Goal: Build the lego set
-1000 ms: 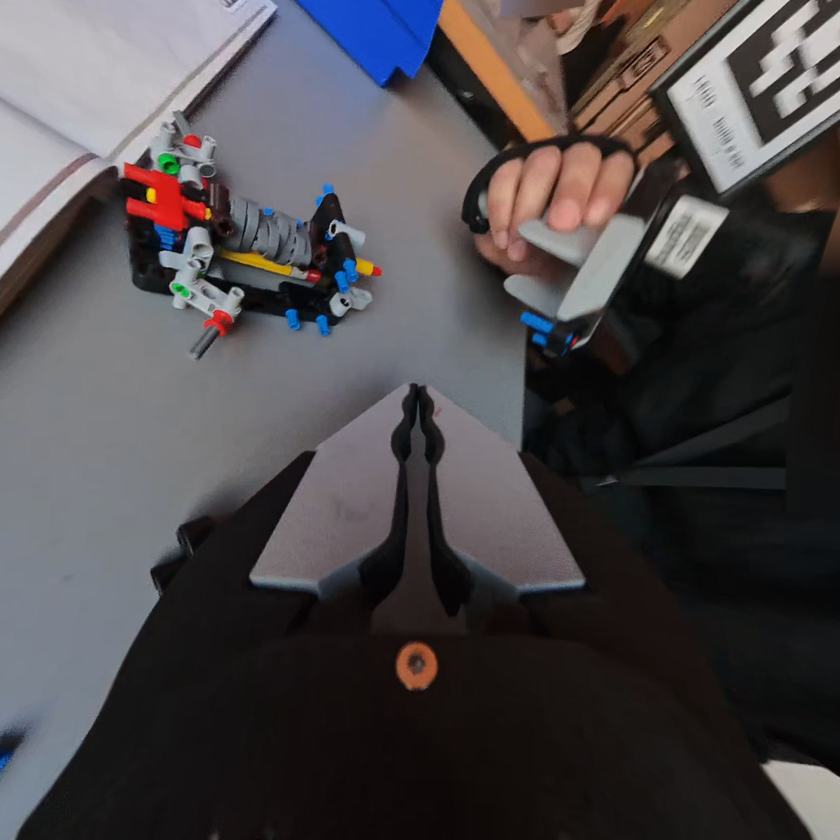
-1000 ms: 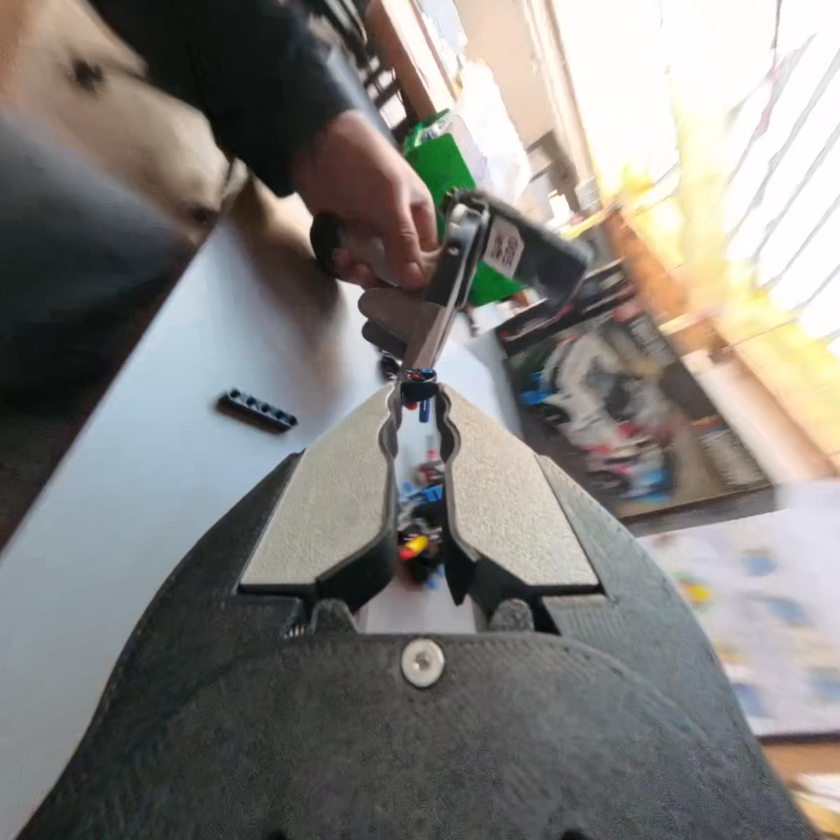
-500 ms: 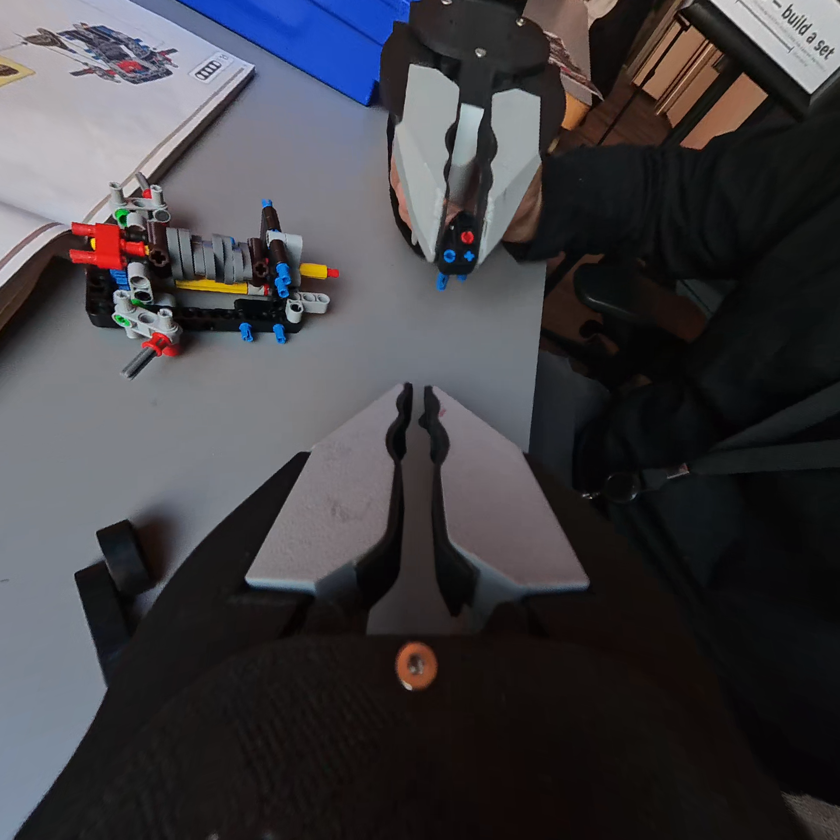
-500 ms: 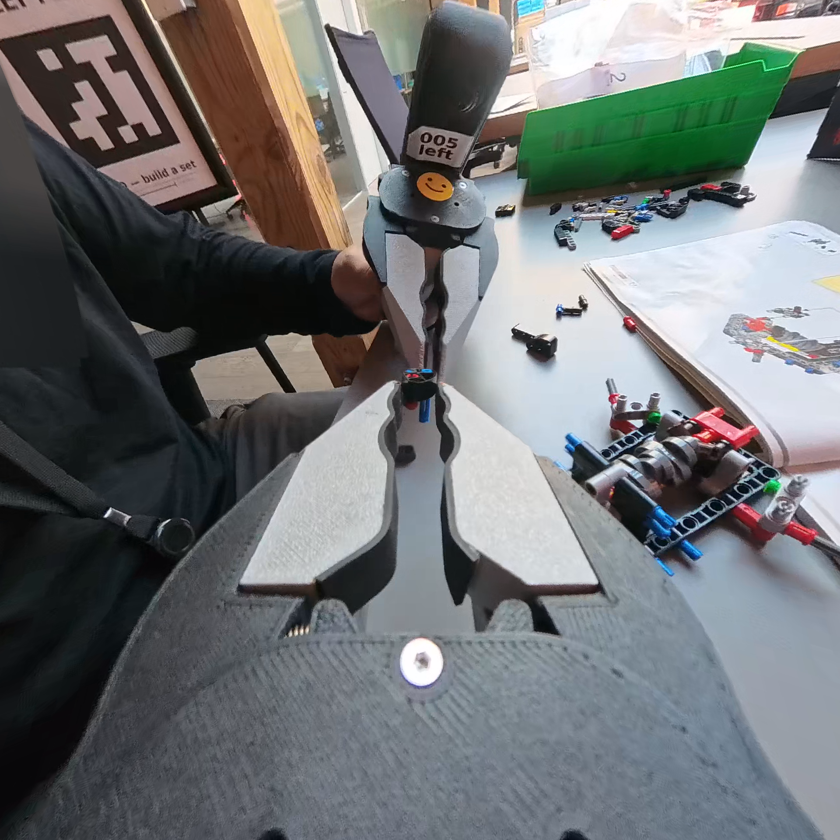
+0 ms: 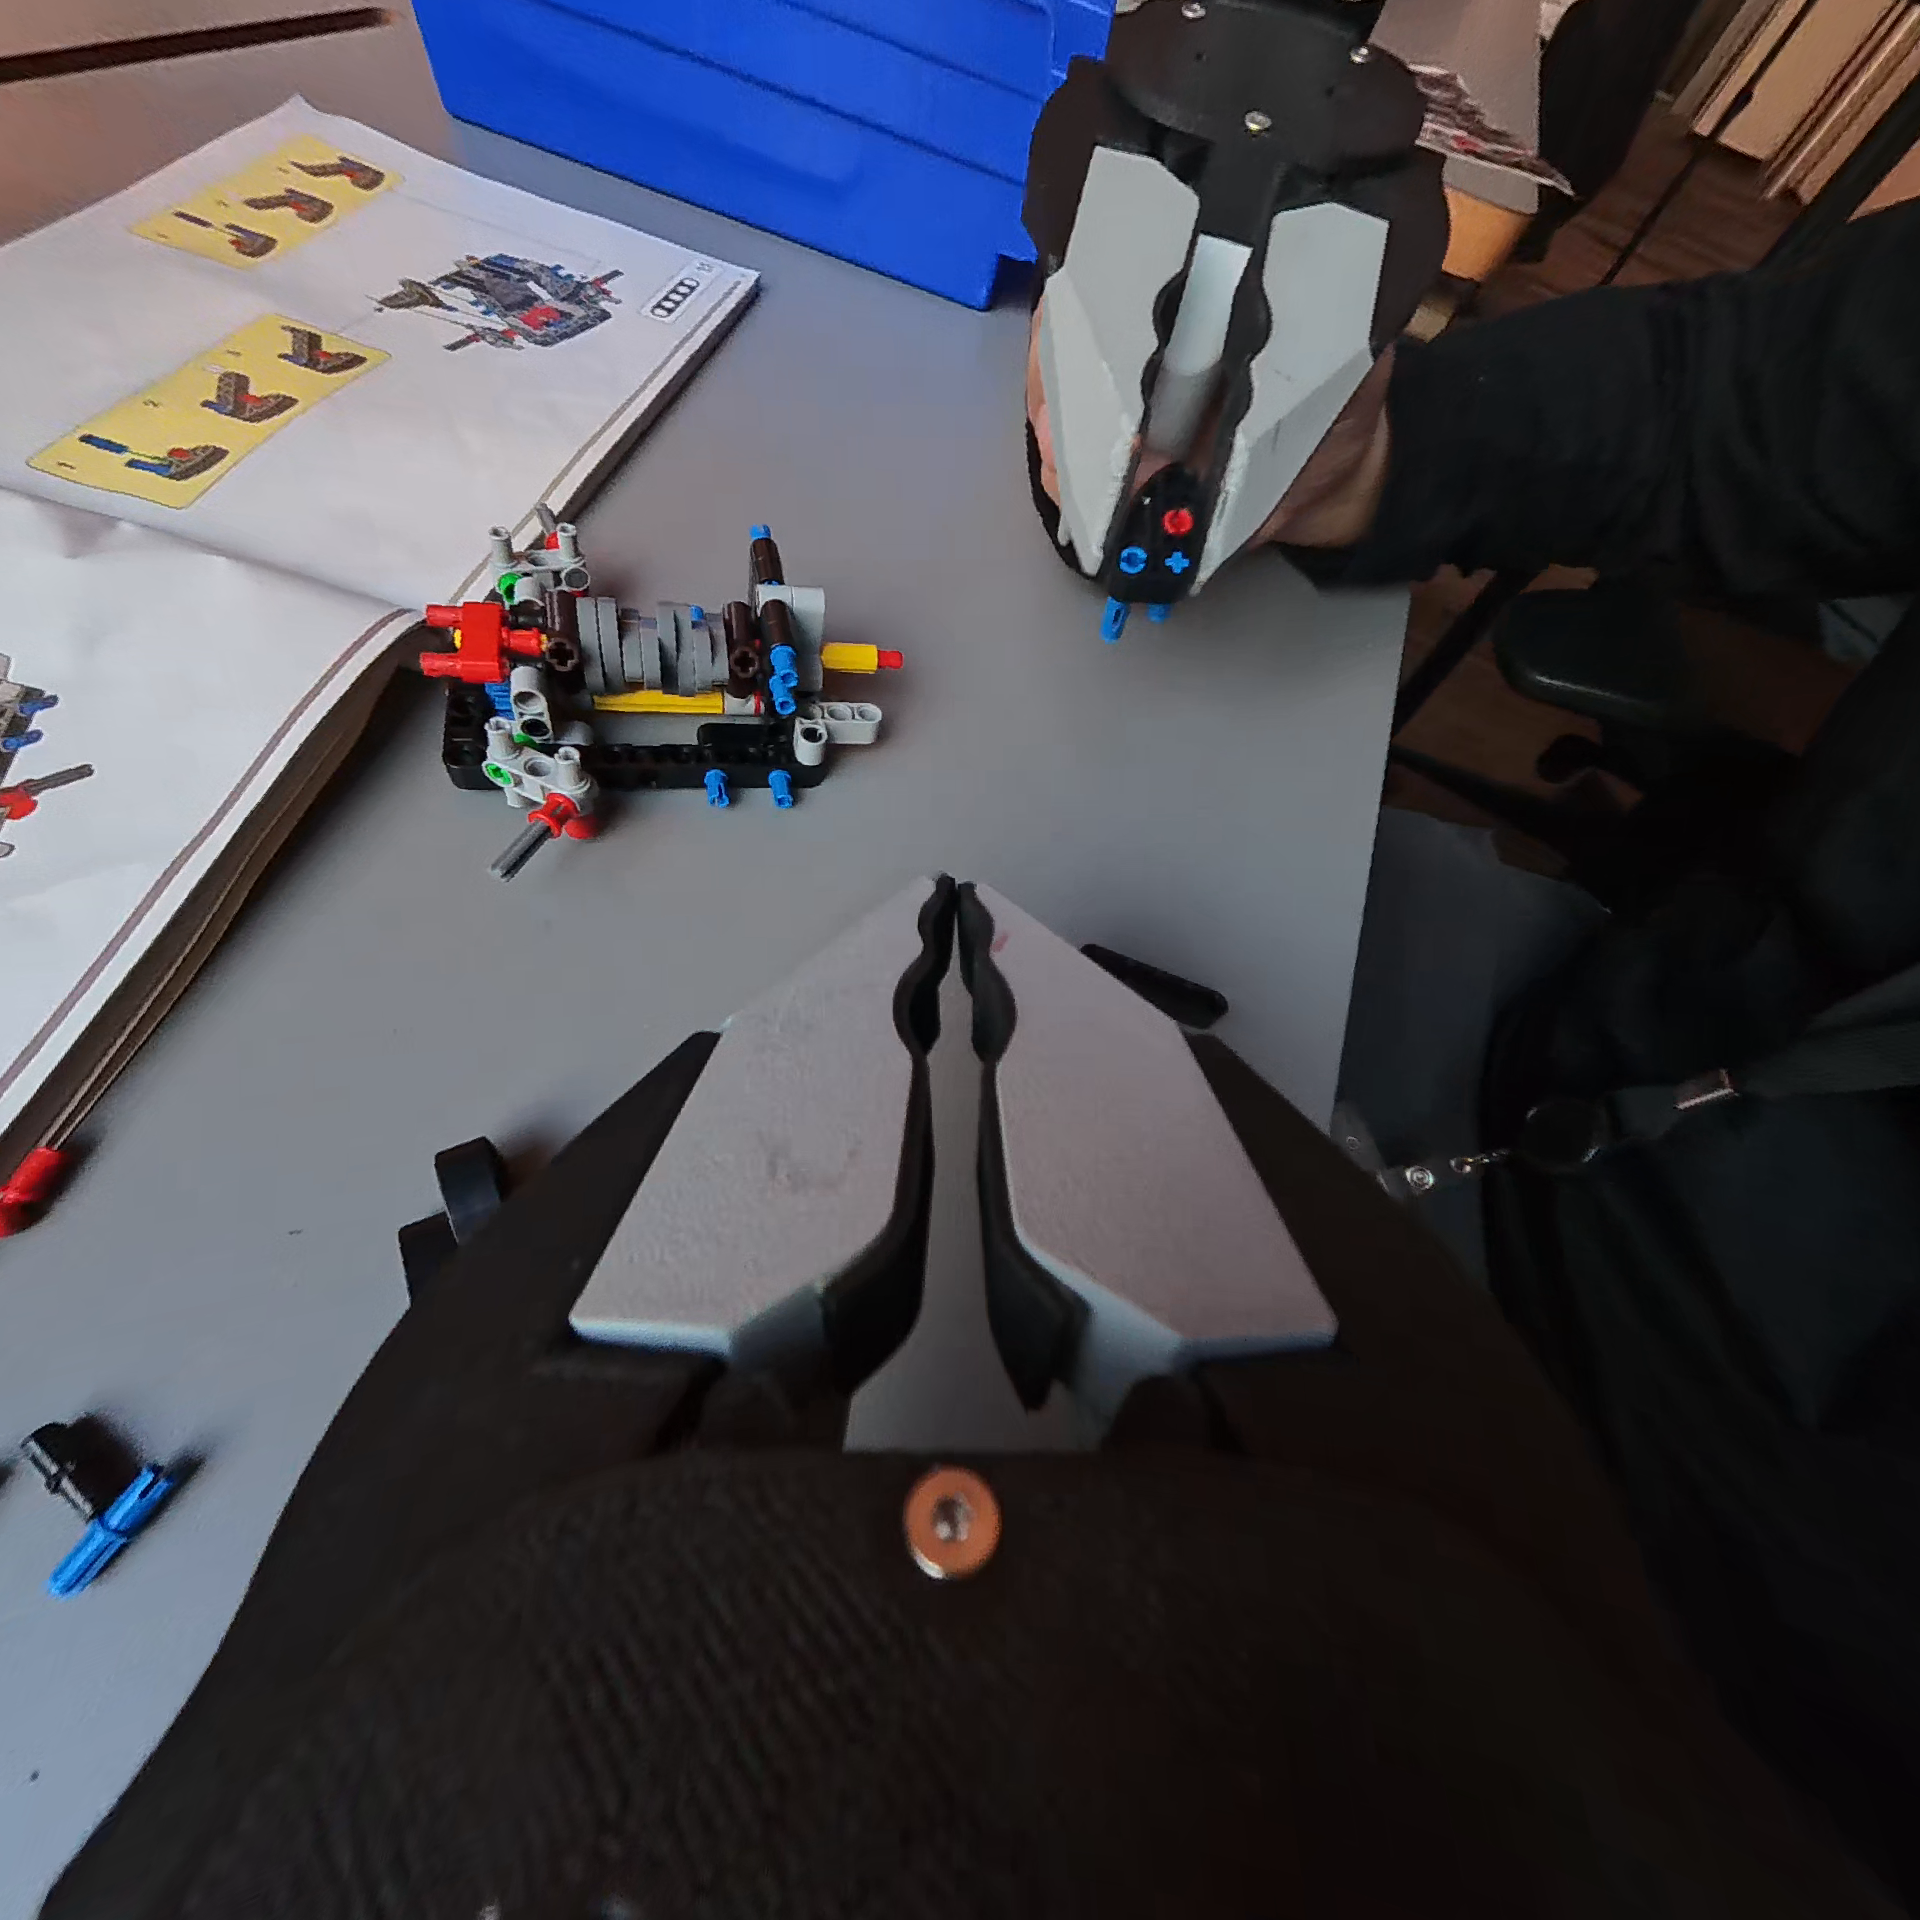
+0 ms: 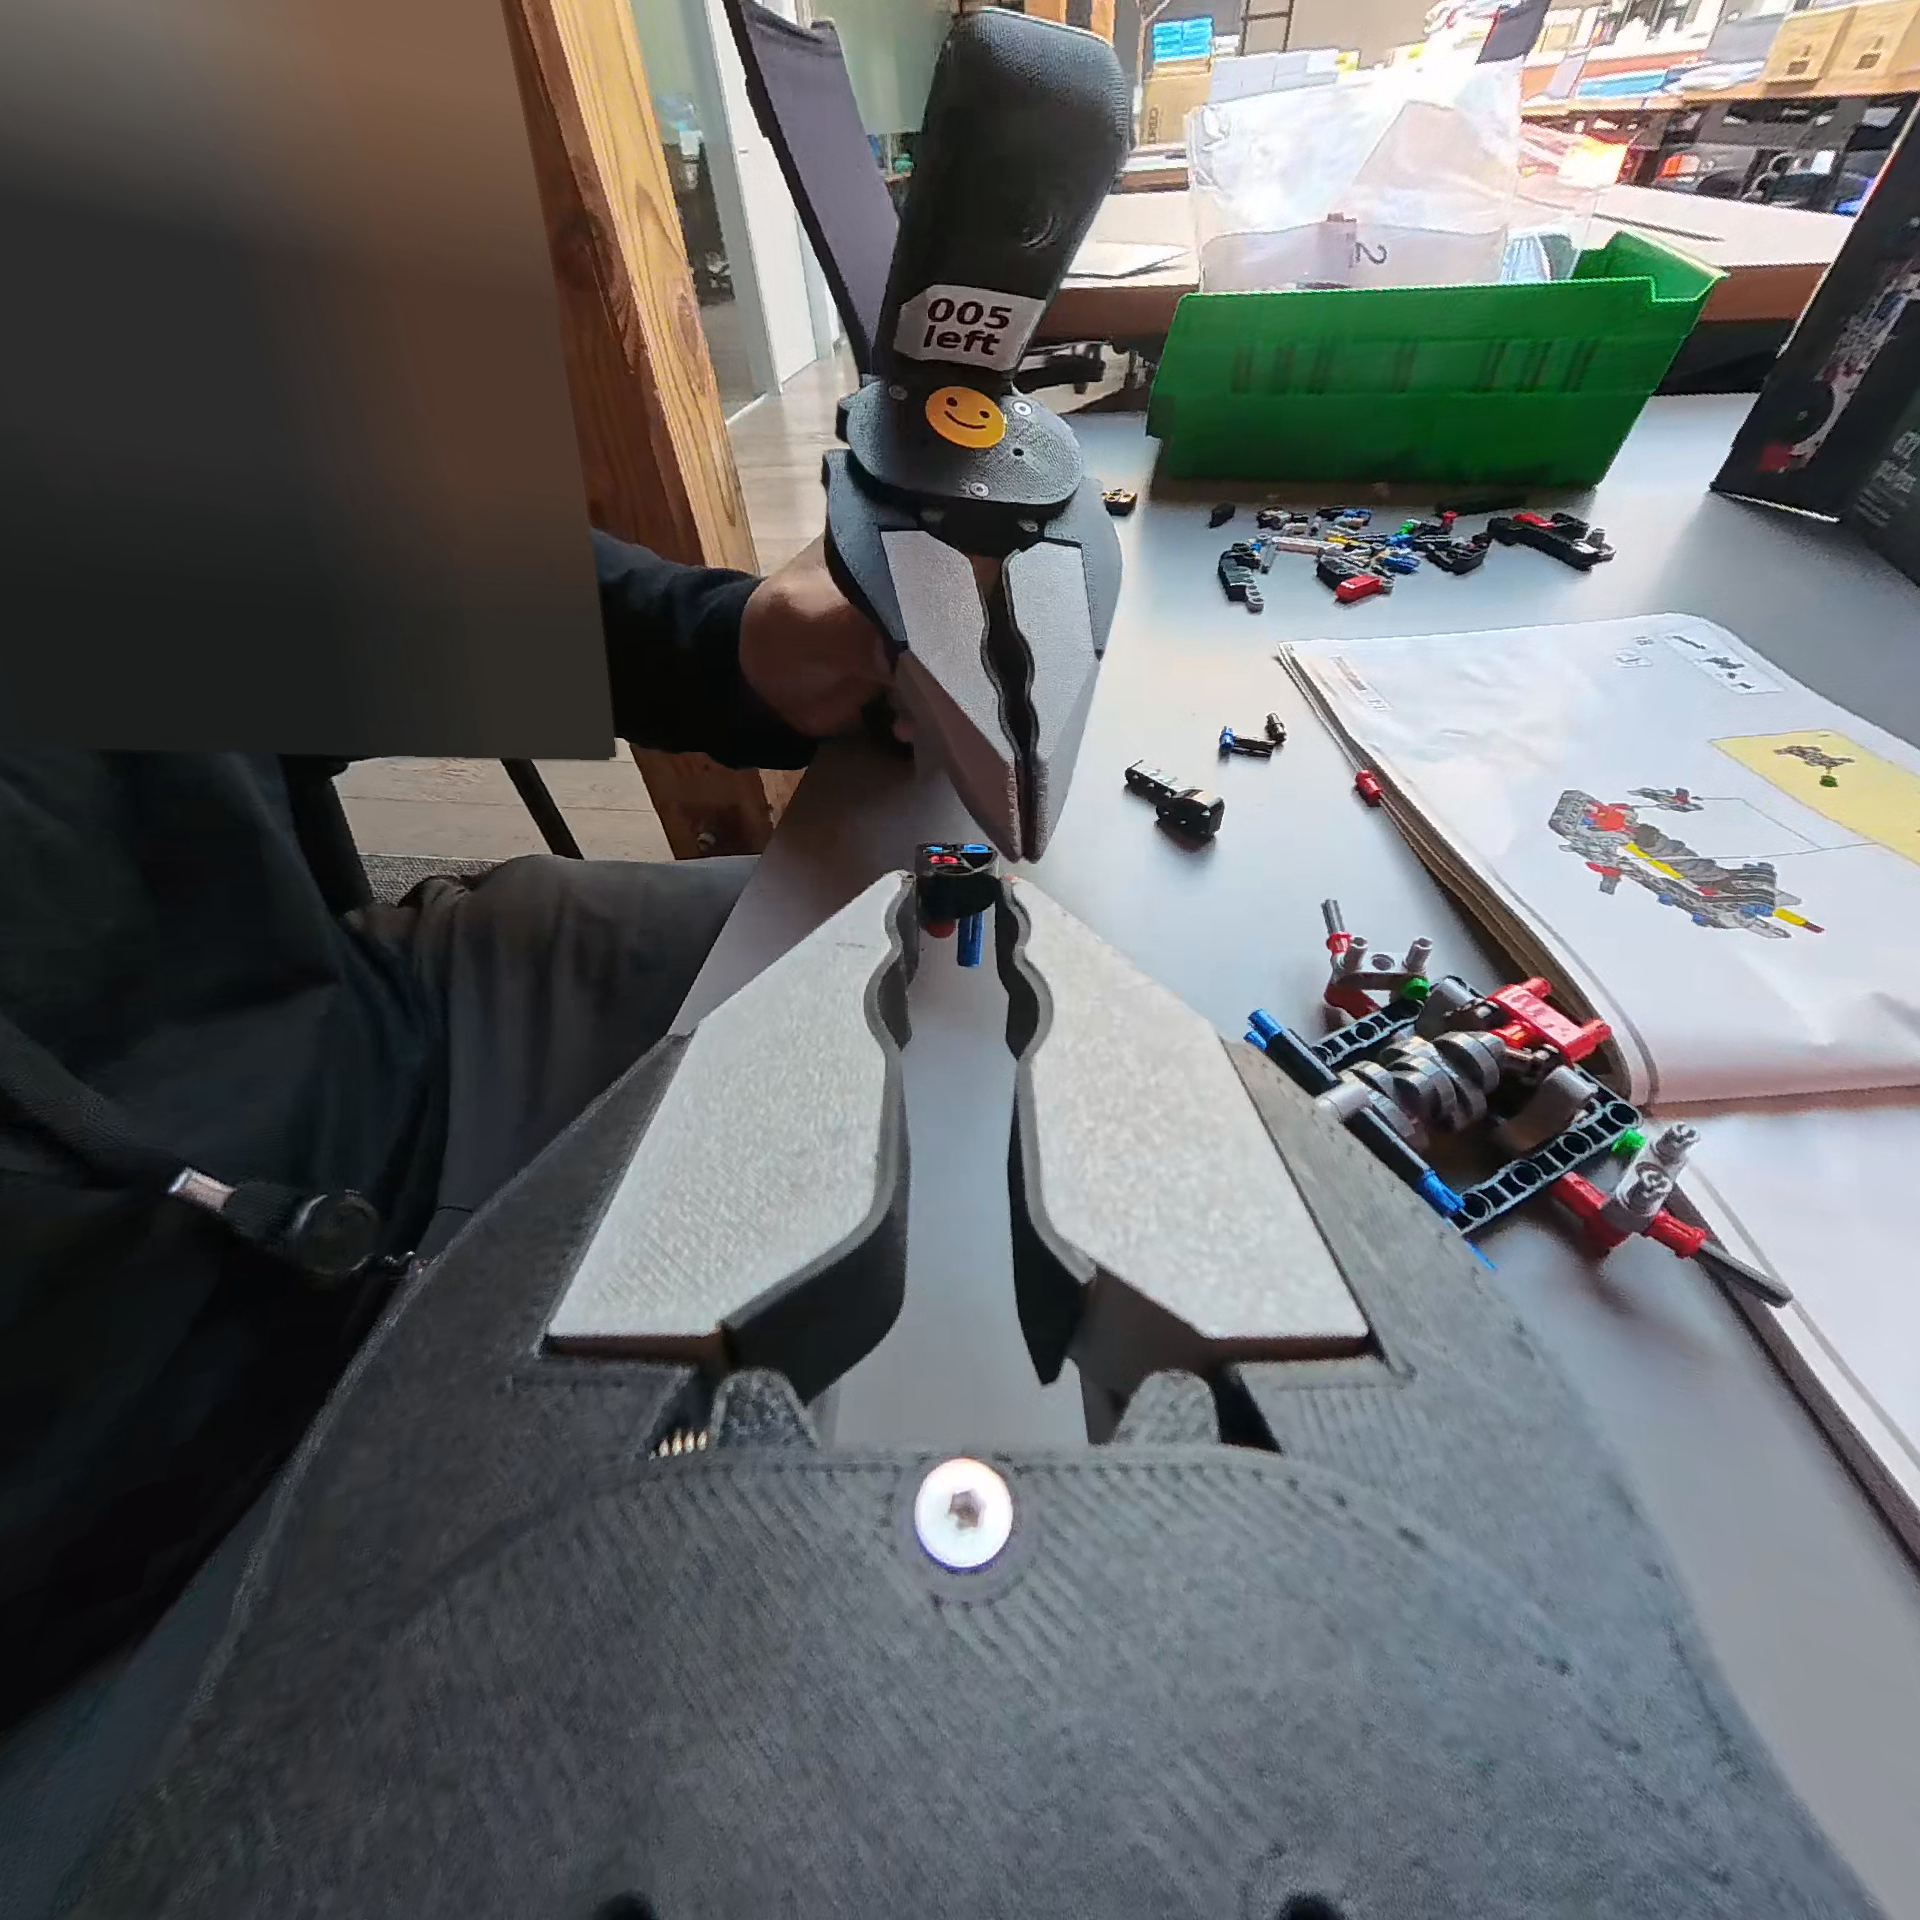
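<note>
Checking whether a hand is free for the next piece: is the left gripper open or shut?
Shut and empty. The left gripper has its fingertips pressed together with nothing between them; the right wrist view shows the same.

On the bench (image 5: pixel 1091 790), the half-built model (image 5: pixel 644 686) sits just beside the open instruction booklet (image 5: pixel 312 416), with a bin (image 5: pixel 790 114) behind both. In the right wrist view, loose pieces (image 6: pixel 1403 551) lie scattered before another bin (image 6: pixel 1403 395), apparently touching neither booklet nor model.
</note>
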`<state>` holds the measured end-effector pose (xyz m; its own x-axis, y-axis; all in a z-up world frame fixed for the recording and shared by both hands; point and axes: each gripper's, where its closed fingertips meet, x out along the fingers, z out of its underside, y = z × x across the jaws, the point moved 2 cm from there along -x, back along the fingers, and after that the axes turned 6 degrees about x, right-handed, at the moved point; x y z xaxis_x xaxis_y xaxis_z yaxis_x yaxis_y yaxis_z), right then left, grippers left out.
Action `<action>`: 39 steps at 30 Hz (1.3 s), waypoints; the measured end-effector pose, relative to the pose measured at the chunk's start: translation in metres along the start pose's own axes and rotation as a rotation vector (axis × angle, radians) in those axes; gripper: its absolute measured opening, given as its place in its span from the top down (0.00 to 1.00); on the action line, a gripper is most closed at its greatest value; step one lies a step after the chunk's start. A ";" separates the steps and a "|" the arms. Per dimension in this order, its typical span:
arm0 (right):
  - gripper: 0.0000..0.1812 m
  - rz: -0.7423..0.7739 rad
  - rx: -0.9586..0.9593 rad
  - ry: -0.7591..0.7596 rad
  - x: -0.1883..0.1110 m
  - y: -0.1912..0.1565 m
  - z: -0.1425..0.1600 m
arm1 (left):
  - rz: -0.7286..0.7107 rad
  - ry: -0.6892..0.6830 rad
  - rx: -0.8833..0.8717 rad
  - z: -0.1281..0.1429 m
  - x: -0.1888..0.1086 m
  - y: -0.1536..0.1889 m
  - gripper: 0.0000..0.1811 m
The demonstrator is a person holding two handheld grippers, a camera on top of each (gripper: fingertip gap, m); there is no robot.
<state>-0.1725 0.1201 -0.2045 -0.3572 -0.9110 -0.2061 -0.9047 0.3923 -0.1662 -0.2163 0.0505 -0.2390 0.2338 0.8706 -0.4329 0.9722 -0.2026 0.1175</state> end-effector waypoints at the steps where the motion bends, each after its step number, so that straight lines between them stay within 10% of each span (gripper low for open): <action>1: 0.93 -0.006 0.003 0.000 0.000 0.000 0.000 | 0.001 -0.010 0.004 0.001 0.001 0.000 1.00; 39: 0.93 -0.010 -0.187 -0.088 0.024 -0.013 0.013 | 0.021 -0.092 0.066 0.009 0.010 0.008 0.99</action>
<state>-0.1660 0.0952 -0.2199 -0.3338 -0.8968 -0.2904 -0.9383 0.3455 0.0118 -0.2063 0.0534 -0.2502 0.2514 0.8214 -0.5119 0.9652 -0.2520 0.0696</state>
